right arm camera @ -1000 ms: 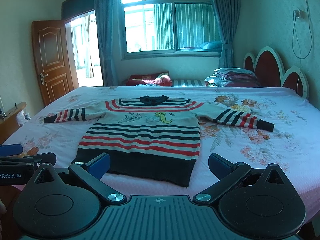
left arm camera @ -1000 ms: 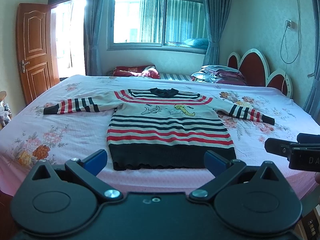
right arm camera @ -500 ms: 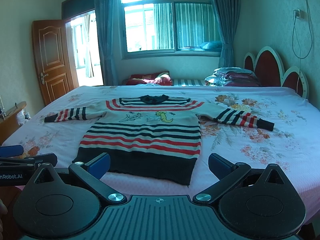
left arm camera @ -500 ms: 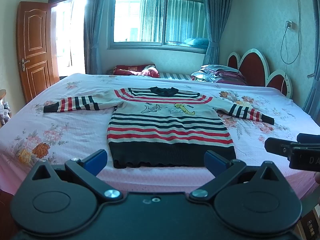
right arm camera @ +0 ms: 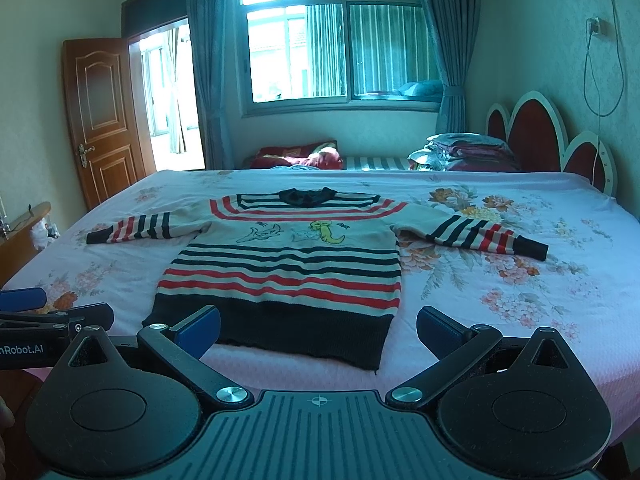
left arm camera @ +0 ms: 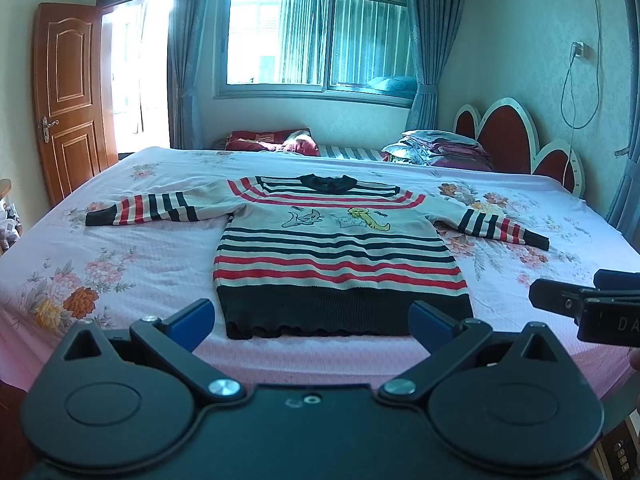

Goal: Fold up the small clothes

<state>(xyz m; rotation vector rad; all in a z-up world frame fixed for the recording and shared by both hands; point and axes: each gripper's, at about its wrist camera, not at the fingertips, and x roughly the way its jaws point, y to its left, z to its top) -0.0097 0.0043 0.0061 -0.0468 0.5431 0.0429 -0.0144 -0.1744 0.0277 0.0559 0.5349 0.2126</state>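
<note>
Nearest, the black left gripper hangs at the foot of the bed, its blue-padded fingers spread wide apart and holding nothing. Beside it, the black right gripper is level with it, its own blue-padded fingers likewise parted and empty. Just beyond both, a small knitted sweater with red, black and cream stripes lies flat and face up on the pink floral bedsheet, its dark hem closest to the grippers and touching neither. Both sleeves stretch straight out to either side. Cartoon animals cross its chest, and the black collar points toward the far wall. Further back sit folded bedding and a red scalloped headboard, then a curtained window and a brown wooden door.
</note>
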